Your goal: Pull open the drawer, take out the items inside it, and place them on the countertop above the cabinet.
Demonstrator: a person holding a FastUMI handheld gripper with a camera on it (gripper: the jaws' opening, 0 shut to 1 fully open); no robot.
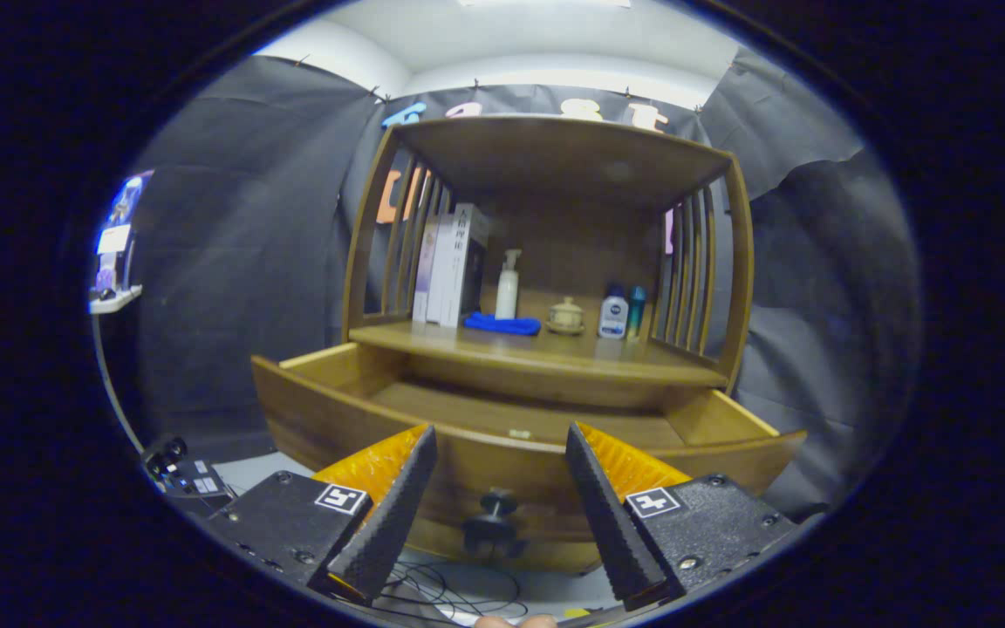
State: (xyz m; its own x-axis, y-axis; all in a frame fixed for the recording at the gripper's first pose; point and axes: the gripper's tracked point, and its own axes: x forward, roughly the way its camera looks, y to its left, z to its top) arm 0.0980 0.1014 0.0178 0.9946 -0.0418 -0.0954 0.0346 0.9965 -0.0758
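The claw [500,453] stands wide, its two fingers spread well apart and holding nothing. Between them, just ahead, sits the dark round knob [494,515] on the front panel of the drawer [337,419]; neither finger touches the knob.

The drawer is pulled out from the wooden cabinet [734,262], its curved front panel running across behind both fingertips. Looking over that front edge, the bare wooden floor of the drawer shows, and a small pale item [519,433] lies on it near the front edge, beyond the gap between the fingers; it is too small to tell what it is.

Above the drawer is the desk [555,353], the cabinet's countertop under a wooden upper shelf and flanked by slatted sides. On it, from one side to the other, stand several upright books [450,266], a white pump bottle [508,288] with a folded blue cloth [502,324] lying in front of it, a small lidded jar [566,316], a white bottle with a dark cap [613,314] and, just beside it, a slim teal bottle [635,310]. All of these lie well beyond the fingers.

Below the drawer front, thin cables [459,593] loop on the pale floor, and a fingertip [516,621] shows at the claw's base.
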